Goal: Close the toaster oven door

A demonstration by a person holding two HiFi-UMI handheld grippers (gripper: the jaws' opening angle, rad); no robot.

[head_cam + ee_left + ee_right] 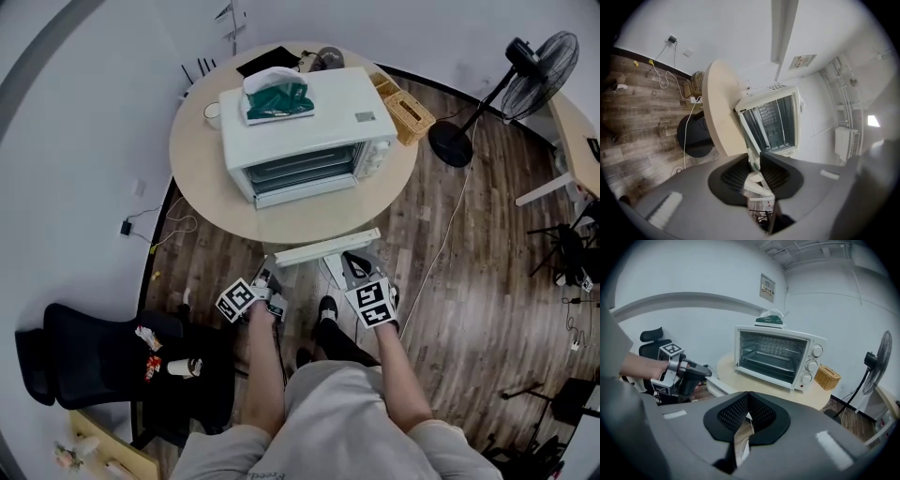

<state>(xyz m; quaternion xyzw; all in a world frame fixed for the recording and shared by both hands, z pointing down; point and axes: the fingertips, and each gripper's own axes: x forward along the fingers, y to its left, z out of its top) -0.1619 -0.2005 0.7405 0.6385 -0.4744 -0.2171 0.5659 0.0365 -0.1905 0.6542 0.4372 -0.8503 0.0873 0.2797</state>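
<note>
The person's bare forearms reach out over their grey shorts, a tool in each hand. The left hand-held gripper (755, 158) is turned on its side, its dark ribbed pads spread. Only pale shapes I can't make out show through the gap, and nothing is pinched. The right hand-held gripper (748, 394) sits level with it, near the person's black shoe (327, 308). Its pads are pressed together at the tips and hold nothing. Both point toward the round worktop (309, 223) and stay short of it.

A long white bar (326, 247) lies across the near edge of the worktop, just ahead of the two tools.

The white toaster oven (333, 105) stands around the middle of the worktop. Its front faces the near edge and its knobs (813, 364) are at the right end. The door (305, 169) is a dark glass pane in a white frame with the wire racks visible behind it. From here I can't tell whether it is seated fully shut. Neither tool touches it.

A green and white tissue box (275, 94) rests on top of the oven, toward its left end. A wicker basket (407, 114) sits at the right edge of the worktop, just beside the oven. A mug (212, 113) is at the left edge.

Further off, a black fan (539, 64) stands on the wooden floor, right of the worktop. A black office chair (75, 356) is at the person's left.
</note>
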